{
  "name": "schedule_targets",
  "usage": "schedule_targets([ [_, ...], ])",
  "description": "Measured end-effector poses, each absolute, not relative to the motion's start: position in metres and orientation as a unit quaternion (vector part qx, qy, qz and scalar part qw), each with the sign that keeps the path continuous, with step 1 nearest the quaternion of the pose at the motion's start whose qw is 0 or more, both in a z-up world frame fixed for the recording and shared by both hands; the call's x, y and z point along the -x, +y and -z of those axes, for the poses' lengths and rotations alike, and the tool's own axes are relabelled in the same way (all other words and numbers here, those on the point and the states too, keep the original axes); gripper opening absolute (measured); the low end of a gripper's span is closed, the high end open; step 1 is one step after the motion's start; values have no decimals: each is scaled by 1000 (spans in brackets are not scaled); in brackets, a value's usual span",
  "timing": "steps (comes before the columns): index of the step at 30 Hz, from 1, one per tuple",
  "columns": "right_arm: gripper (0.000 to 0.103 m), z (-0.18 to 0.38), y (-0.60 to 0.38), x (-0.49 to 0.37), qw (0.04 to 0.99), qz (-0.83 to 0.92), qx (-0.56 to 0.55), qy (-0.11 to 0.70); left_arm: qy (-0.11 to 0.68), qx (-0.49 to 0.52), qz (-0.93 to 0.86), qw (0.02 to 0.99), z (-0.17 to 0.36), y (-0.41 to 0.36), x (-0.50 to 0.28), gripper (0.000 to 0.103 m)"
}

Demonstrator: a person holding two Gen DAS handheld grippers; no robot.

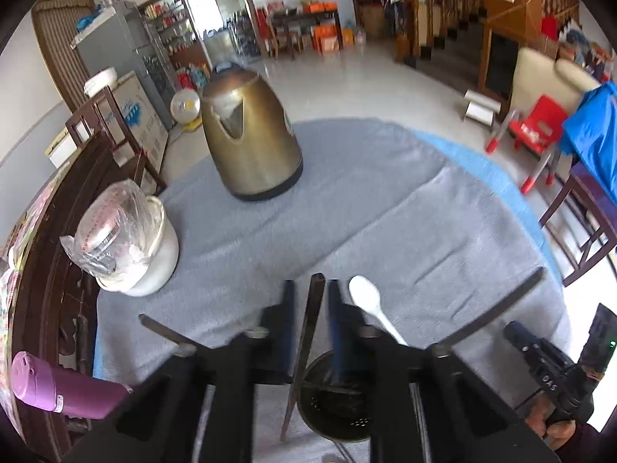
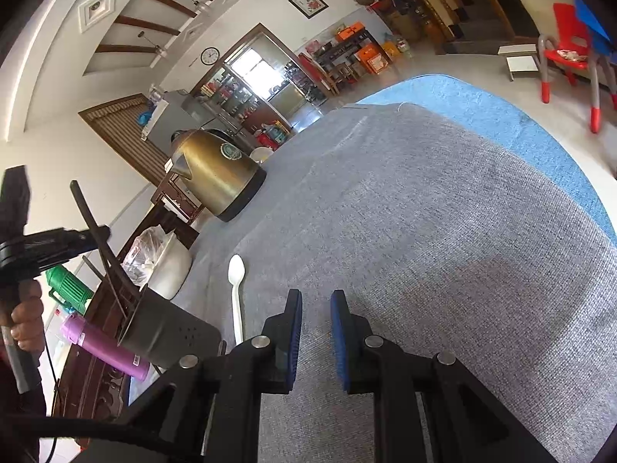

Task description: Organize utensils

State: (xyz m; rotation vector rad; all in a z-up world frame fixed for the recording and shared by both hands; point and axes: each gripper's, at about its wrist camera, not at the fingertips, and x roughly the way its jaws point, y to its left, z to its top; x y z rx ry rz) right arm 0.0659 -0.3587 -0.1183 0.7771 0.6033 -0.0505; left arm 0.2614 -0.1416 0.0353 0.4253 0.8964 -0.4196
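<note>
At the lower left of the left wrist view lies a purple flask (image 1: 69,389), its label too small to read, while the left gripper (image 1: 311,289) at bottom centre clamps a dark chopstick (image 1: 308,332) over the black holder (image 1: 331,397). A white spoon (image 1: 370,305) lies just right on the grey cloth (image 1: 385,200). In the right wrist view the right gripper (image 2: 316,305) stands slightly parted and empty, and the round emblem on the brass kettle (image 2: 216,173) at mid left is unreadable.
</note>
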Motion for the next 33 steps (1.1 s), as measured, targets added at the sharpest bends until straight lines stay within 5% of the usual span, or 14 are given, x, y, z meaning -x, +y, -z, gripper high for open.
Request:
schedule_targets([
  [7, 18, 117, -355, -66, 886, 28, -361, 289, 404, -195, 198, 872, -52, -137, -250, 6],
  [22, 18, 119, -355, -69, 884, 41, -360, 295, 288, -60, 221, 930, -188, -83, -187, 6],
  [33, 18, 121, -352, -74, 881, 49, -359, 304, 348, -26, 210, 913, -125, -79, -209, 6],
])
